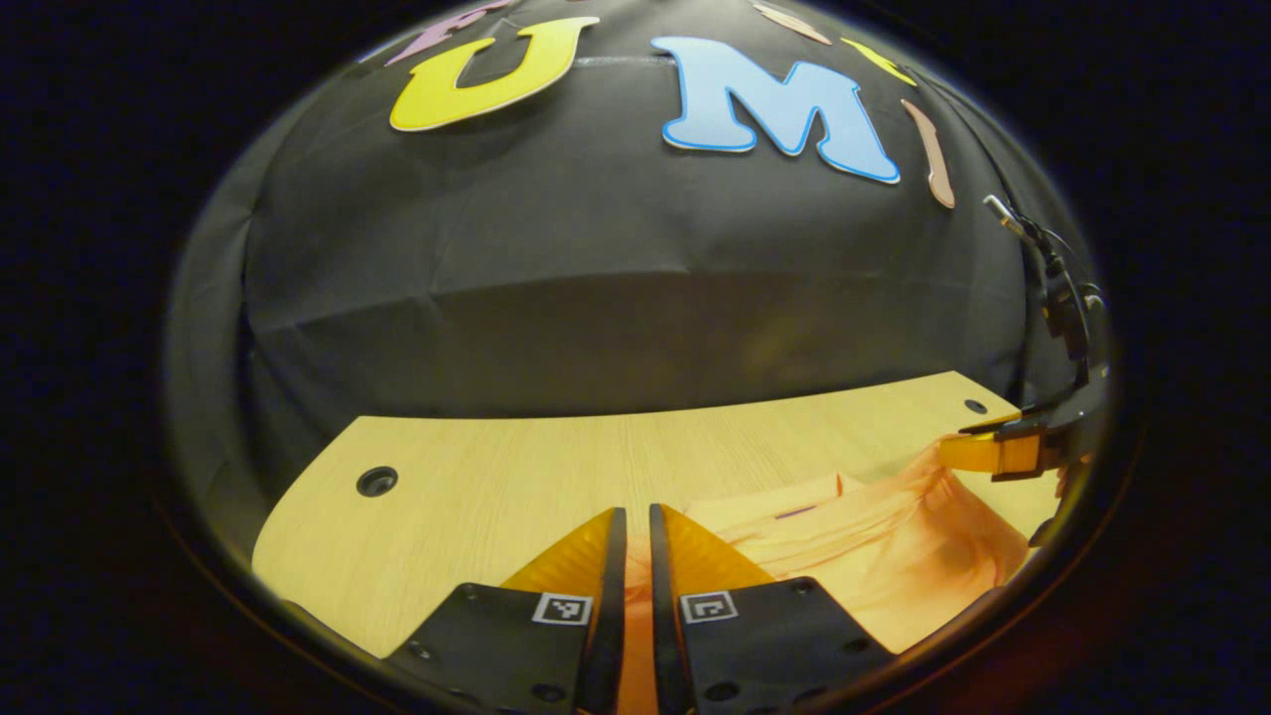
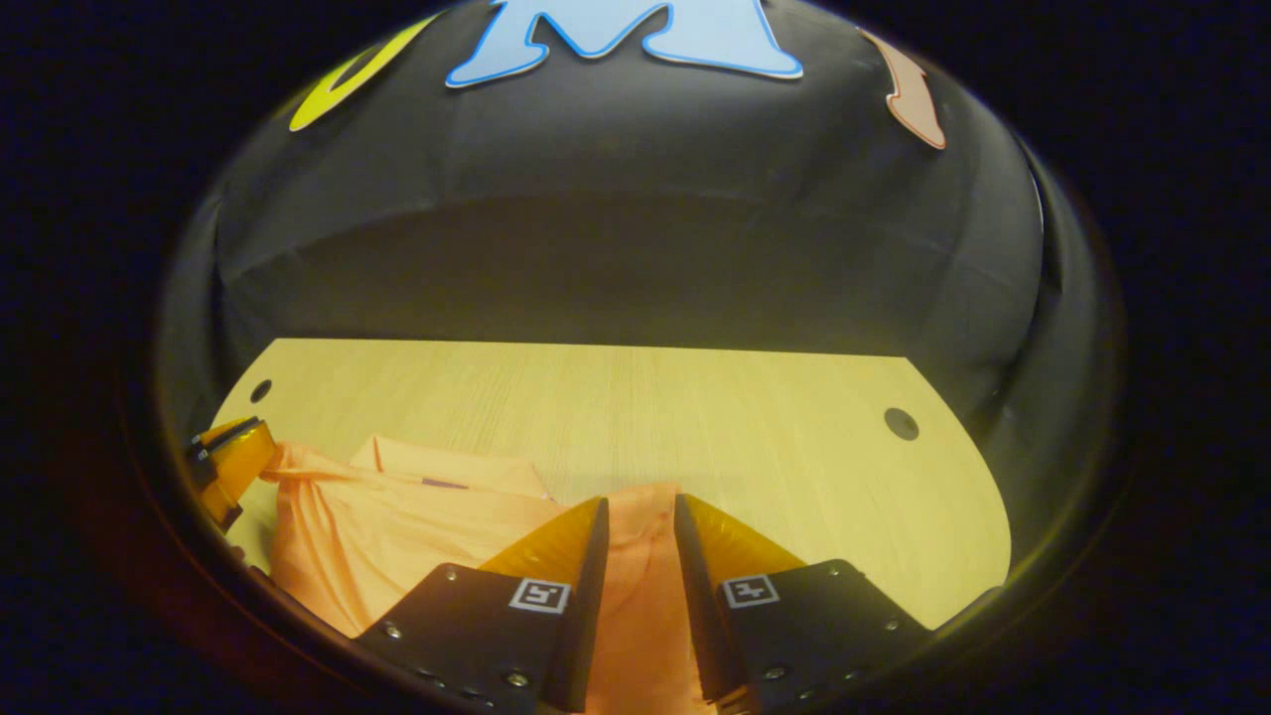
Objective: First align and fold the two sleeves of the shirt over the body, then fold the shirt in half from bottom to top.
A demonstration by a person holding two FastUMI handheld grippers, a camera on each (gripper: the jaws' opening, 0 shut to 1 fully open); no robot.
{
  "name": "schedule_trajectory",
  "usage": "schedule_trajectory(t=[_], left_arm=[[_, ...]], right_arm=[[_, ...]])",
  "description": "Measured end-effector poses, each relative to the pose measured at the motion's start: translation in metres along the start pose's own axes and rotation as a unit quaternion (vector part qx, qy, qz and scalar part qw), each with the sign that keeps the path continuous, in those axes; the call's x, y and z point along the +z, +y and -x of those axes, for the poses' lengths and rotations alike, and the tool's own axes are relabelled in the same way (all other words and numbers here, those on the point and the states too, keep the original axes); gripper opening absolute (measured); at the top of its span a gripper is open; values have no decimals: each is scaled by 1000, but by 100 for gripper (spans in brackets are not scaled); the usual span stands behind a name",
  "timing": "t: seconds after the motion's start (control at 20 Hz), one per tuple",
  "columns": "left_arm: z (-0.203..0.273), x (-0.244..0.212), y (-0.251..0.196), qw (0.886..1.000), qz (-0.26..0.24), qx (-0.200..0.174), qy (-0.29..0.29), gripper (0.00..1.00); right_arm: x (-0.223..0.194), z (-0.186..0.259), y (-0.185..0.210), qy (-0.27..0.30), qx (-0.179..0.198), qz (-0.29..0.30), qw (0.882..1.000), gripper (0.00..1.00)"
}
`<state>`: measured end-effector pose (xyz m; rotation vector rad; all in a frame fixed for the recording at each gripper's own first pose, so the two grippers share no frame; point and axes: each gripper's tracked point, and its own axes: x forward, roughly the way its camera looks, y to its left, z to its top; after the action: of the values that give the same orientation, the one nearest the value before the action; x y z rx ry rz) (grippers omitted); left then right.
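An orange shirt [image 1: 874, 556] lies bunched on the wooden table [image 1: 477, 467], lifted along its near edge. My left gripper [image 1: 636, 511] is shut on a strip of its cloth, which runs down between the nearly touching fingers. In the left gripper view the right gripper [image 1: 1003, 452] shows at the far right, pulling a corner of the shirt up. In the right gripper view the shirt [image 2: 397, 526] spreads to the left, collar side toward the wall. My right gripper [image 2: 640, 501] is shut on a thick fold of the cloth. The left gripper [image 2: 233, 462] shows at the left edge, holding the shirt's other corner.
The table [image 2: 695, 417] is pale wood with small round holes near its corners [image 1: 376, 482] [image 2: 902, 424]. Black cloth wall rises right behind the table's far edge. Bare tabletop lies left of the shirt in the left gripper view and right of it in the right gripper view.
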<state>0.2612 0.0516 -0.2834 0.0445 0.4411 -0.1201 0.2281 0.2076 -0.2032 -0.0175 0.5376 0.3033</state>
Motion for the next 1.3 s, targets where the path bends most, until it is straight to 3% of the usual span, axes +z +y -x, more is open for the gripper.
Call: schedule_trajectory(t=[0.05, 0.1, 0.15, 0.2, 0.3, 0.4, 0.5, 0.55, 0.75, 0.9, 1.3], left_arm=[[2, 2, 2, 1000, 1, 2, -1, 25], [5, 4, 2, 1000, 4, 2, -3, 28], [9, 7, 3, 1000, 6, 4, -5, 28], [13, 10, 3, 1000, 6, 8, -7, 29], [21, 17, 3, 1000, 8, 13, -12, 42], [31, 24, 2, 1000, 11, 13, -18, 55], [44, 35, -1, 999, 16, 12, -26, 65], [51, 42, -2, 999, 18, 13, -33, 72], [82, 69, -3, 998, 20, 18, -62, 80], [107, 86, -6, 997, 16, 21, -79, 93], [184, 131, -30, 990, 9, 25, -138, 89]], right_arm=[[1, 4, 3, -3, 4, 6, 1000, 45], [3, 8, 5, -5, 5, 14, 1000, 61], [1, 13, 6, -7, 4, 23, 1000, 63], [2, 18, 7, -10, 6, 31, 999, 70], [4, 29, 11, -18, 11, 45, 999, 83], [7, 43, 14, -27, 13, 54, 998, 84], [12, 58, 19, -40, 20, 53, 998, 93], [14, 67, 22, -47, 23, 51, 997, 94], [32, 107, 22, -82, 31, 46, 995, 94], [45, 139, 17, -108, 30, 45, 993, 93], [72, 226, 0, -180, 44, 34, 982, 93]])
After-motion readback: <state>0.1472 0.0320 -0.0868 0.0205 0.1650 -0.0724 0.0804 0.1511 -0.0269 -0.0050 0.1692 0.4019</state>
